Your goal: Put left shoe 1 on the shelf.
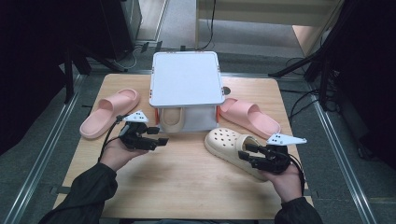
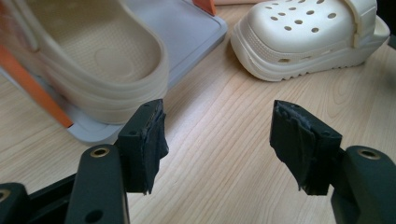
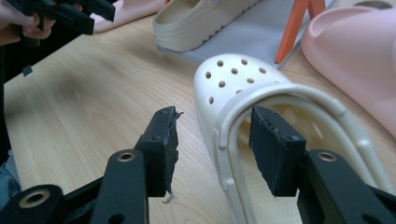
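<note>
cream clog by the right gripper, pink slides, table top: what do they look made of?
Cream clog: looks like moulded foam resin, matte, one piece with punched vent holes and a ridged sole edge. Pink slides: likely the same soft moulded foam, smooth matte, seamless. Table top: wood or wood-look laminate, pale grain lines, low sheen.

Both forearms come in from the bottom of the high view in dark sleeves, each hand wrapped round its tool. The left gripper (image 1: pixel 156 138) sits low over the table and points toward the centre, its jaws spread wide with only bare space between the pads (image 2: pixel 149 140). The right gripper (image 1: pixel 247 153) angles inward and away from the person, its jaws standing apart, and neither pad (image 3: pixel 270 148) can be seen pressing on anything.
</note>
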`<state>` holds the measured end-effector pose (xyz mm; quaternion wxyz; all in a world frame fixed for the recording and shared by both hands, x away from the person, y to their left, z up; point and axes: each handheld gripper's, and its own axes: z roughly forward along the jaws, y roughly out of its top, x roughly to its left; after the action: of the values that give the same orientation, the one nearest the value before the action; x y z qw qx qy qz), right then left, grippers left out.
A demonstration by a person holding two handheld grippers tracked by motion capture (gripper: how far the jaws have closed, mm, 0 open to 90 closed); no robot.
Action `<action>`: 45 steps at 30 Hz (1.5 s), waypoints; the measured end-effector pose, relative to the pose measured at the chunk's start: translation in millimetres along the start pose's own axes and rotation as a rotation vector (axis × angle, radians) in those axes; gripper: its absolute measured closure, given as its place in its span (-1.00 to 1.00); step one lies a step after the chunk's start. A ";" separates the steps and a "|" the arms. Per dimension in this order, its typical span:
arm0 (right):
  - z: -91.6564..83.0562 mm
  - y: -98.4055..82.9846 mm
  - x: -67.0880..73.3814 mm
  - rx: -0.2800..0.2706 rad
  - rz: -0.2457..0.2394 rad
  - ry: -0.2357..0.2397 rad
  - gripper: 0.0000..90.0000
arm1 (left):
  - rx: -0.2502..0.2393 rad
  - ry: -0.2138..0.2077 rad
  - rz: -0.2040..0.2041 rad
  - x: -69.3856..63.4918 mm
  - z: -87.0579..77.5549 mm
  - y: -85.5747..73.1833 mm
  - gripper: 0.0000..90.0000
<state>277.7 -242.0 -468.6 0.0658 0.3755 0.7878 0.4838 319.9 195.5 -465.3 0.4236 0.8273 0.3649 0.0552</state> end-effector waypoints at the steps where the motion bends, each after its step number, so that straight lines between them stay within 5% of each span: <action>1: 2.0 -1.3 0.0 0.005 0.000 -0.005 0.16 | 0.011 -0.003 0.004 0.4 3.6 4.3 -0.18; 10: 17.0 -7.0 -8.6 0.055 0.049 -0.028 0.20 | 0.000 -0.017 0.015 -0.3 16.1 5.4 -0.17; 17: 39.6 -0.6 -14.7 0.099 0.060 0.004 0.42 | -0.003 -0.015 -0.006 1.1 13.2 6.7 -0.12; 18: 44.9 1.5 -16.1 0.115 0.076 0.018 0.57 | -0.022 -0.002 -0.012 1.8 9.4 6.7 -0.06; 21: 48.3 3.7 -16.5 0.136 0.089 0.043 0.70 | -0.026 -0.003 -0.021 2.7 7.0 6.5 -0.04; 25: 48.4 8.7 -14.1 0.163 0.074 0.018 0.72 | -0.011 0.015 -0.023 3.7 4.3 4.8 -0.06; 29: 45.1 15.1 -14.0 0.140 0.101 0.033 0.72 | -0.020 0.021 -0.033 3.6 -0.2 1.5 -0.07; 34: 46.9 23.2 -1.4 0.121 0.088 0.065 0.72 | -0.029 0.032 -0.035 2.6 -6.3 -3.3 -0.03; 45: 72.4 37.6 30.3 0.169 0.018 0.144 0.71 | -0.026 0.052 -0.064 -1.9 -13.8 -16.4 -0.05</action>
<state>309.8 -161.1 -468.1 -0.0271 0.3510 0.8250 0.4420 303.9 209.6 -468.2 0.4260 0.8080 0.4014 0.0680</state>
